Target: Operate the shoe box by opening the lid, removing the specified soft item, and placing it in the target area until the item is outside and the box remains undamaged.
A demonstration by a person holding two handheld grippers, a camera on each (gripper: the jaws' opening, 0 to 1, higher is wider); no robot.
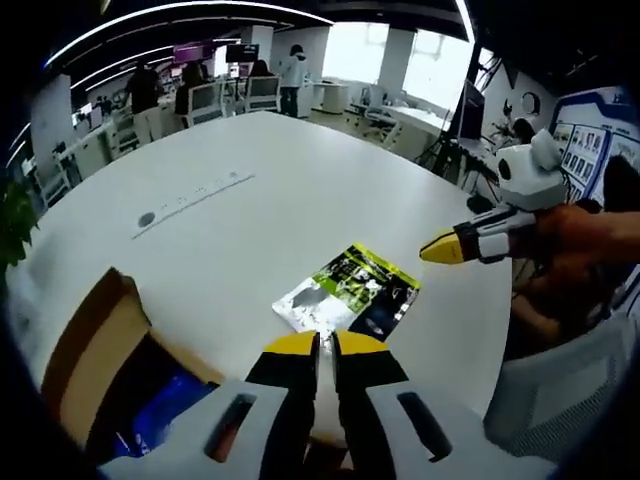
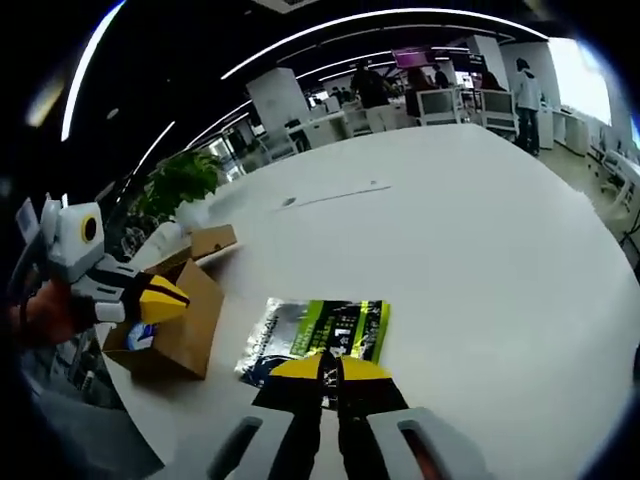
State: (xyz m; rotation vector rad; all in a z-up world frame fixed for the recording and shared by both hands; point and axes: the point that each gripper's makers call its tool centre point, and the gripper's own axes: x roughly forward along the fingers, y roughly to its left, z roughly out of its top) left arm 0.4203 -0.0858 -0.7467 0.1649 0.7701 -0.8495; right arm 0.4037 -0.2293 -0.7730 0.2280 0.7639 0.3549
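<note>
An open brown cardboard shoe box (image 1: 95, 355) sits at the table's near edge, with something blue inside (image 1: 165, 405). A flat soft packet (image 1: 348, 290), green, black and silver, lies on the white table outside the box. My left gripper (image 1: 326, 345) is shut with nothing in it, just short of the packet. In the right gripper view the box (image 2: 185, 320) stands left of the packet (image 2: 320, 335), and my right gripper (image 2: 330, 366) is shut at the packet's near edge, its yellow tips overlapping it. The right gripper (image 1: 440, 248) also hovers shut beyond the packet in the left gripper view.
The big round white table (image 1: 300, 180) has a cable slot strip (image 1: 195, 200) across its middle. Office desks, chairs and people stand far behind. A potted plant (image 2: 180, 180) is near the table's left edge. A grey chair (image 1: 560, 390) sits by the table.
</note>
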